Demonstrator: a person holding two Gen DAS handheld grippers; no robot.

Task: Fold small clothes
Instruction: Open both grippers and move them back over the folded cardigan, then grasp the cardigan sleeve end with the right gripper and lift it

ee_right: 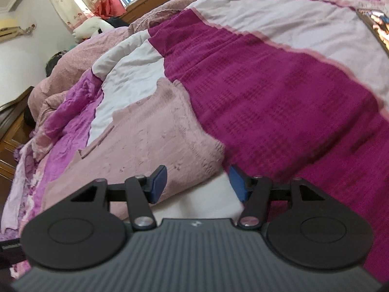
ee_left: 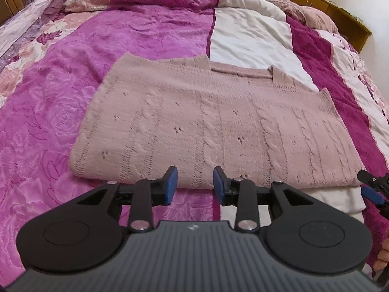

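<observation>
Left wrist view shows the pink knitted sweater lying flat on the bedspread, already doubled so that its near folded edge runs straight across and its neckline lies at the far side. The left gripper hovers just short of that near edge, about its middle, with its blue pads apart and nothing between them. At the sweater's near right corner the right gripper appears from its own view with jaws spread and the corner of the knit lying between them, though the pads do not press on it; the picture is blurred there.

The step in hand looks like taking hold of the near edge for another fold. To do it well, each gripper should probably slide its lower finger under all the layers at the edge, not just the top one, before closing. The two holds want to be spread toward the corners of the sweater, so the edge lifts level and the knit does not sag or twist when carried toward the neckline.
</observation>
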